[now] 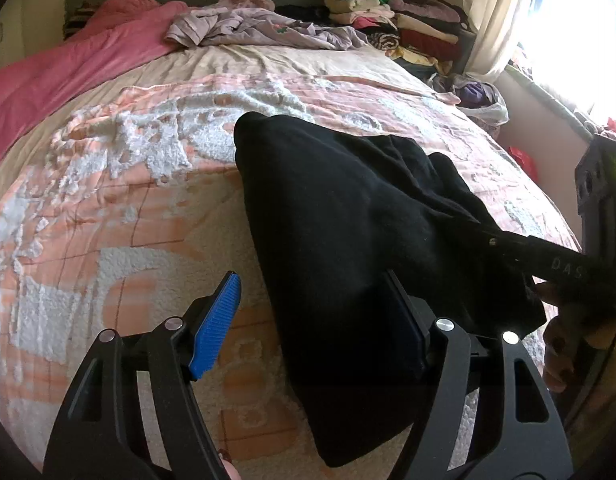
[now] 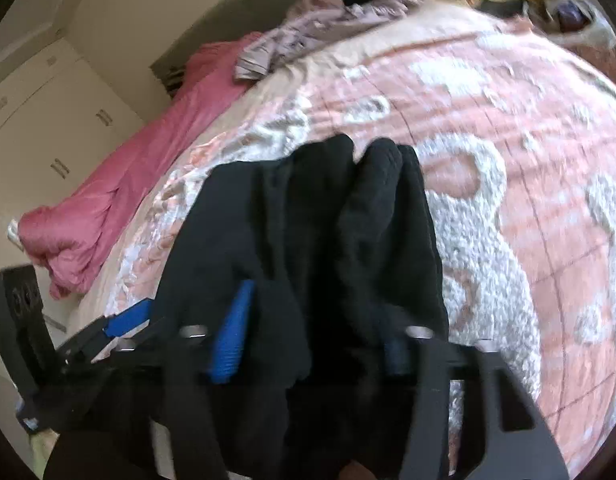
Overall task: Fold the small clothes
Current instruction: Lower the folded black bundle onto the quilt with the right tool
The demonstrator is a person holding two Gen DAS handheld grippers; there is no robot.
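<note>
The black garment (image 1: 348,216) lies bunched on the pink-and-white bedspread (image 1: 140,184); the left gripper (image 1: 312,328) stands spread, its right finger under the cloth's edge; the right gripper (image 2: 308,340) is spread too, cloth draped between its blue pads (image 2: 230,336).

The left gripper (image 1: 312,328) is held low and pointing forward, its two blue-padded fingers (image 1: 216,328) spread wide apart with a clear gap between them. The right gripper (image 2: 312,340) also has its fingers parted; its blue pads (image 2: 232,336) show through motion blur. At the left view's right edge, a bare hand (image 1: 560,344) grips the right tool's handle.
</note>
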